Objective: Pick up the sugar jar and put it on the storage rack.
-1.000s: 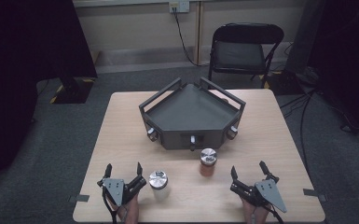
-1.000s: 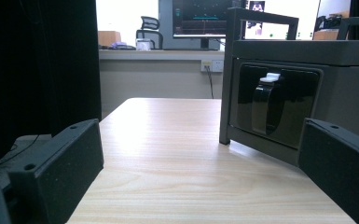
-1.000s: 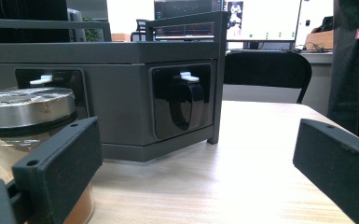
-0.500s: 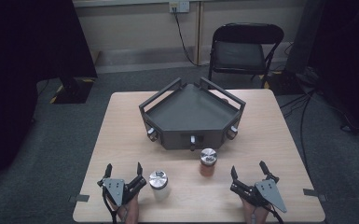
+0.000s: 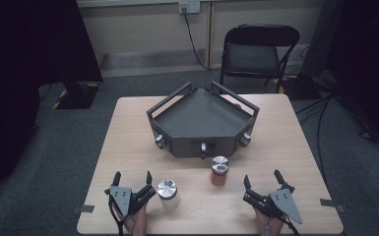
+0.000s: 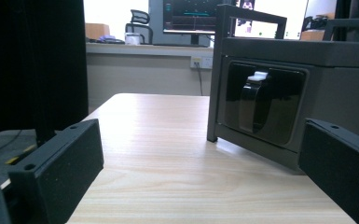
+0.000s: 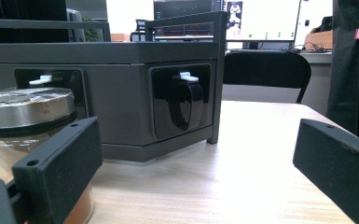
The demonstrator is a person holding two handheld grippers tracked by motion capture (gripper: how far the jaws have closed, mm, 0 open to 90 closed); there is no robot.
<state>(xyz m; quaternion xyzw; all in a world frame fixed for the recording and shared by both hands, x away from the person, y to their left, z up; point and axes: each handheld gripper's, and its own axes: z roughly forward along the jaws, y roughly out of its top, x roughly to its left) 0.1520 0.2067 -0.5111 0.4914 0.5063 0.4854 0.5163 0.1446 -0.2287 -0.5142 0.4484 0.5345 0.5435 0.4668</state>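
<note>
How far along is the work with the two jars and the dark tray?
Nothing looks done yet: the tray holds nothing, and the clear jar and brown jar stand on the table in front of it. Nothing is in hand: the left gripper and right gripper are open near the front edge. Picking up both jars is left.

— How does the left hand-held gripper [image 5: 133, 177] sit?
— Low, its jaws spread wide and empty, pointing forward; the hand [image 5: 137, 222] grips it from behind.
— And the right hand-held gripper [image 5: 262, 178]?
— Much the same: jaws wide apart, nothing between them, its grey plate on top, the hand [image 5: 268, 227] just behind.
</note>
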